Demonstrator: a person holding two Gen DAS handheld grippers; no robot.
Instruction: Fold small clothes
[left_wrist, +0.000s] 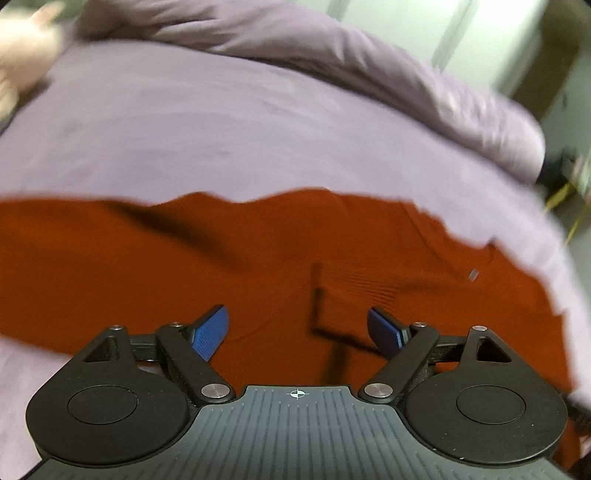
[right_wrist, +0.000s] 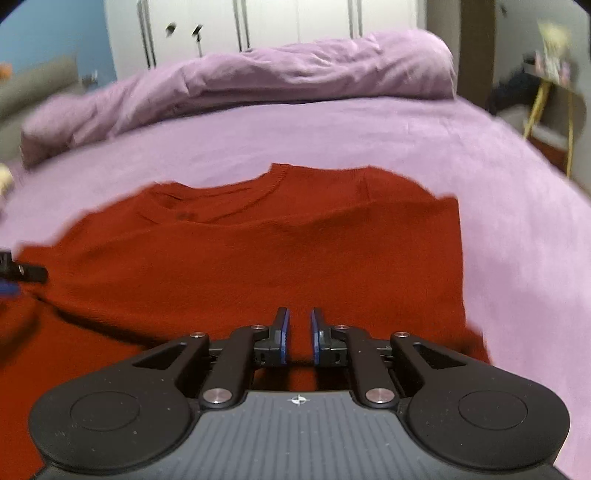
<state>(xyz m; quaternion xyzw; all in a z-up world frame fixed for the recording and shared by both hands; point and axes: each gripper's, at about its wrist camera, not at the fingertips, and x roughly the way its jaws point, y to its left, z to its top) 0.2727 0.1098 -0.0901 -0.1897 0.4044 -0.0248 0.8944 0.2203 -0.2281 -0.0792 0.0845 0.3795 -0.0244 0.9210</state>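
A rust-red knit sweater (right_wrist: 258, 254) lies spread on a lilac bed sheet (right_wrist: 369, 133), its round collar (right_wrist: 221, 201) toward the far side. It also fills the lower half of the left wrist view (left_wrist: 258, 266). My left gripper (left_wrist: 297, 325) hovers over the sweater with its blue-padded jaws wide open and empty. My right gripper (right_wrist: 298, 332) is just above the sweater's near part with its jaws nearly closed, a narrow gap between them, nothing visibly held. The left gripper's tip shows at the left edge of the right wrist view (right_wrist: 22, 275).
A bunched lilac duvet (right_wrist: 258, 77) lies across the far side of the bed, also in the left wrist view (left_wrist: 369, 62). White wardrobe doors (right_wrist: 258, 22) stand behind. A yellow-legged side table (right_wrist: 554, 96) stands at the right. A pale object (left_wrist: 22, 62) lies far left.
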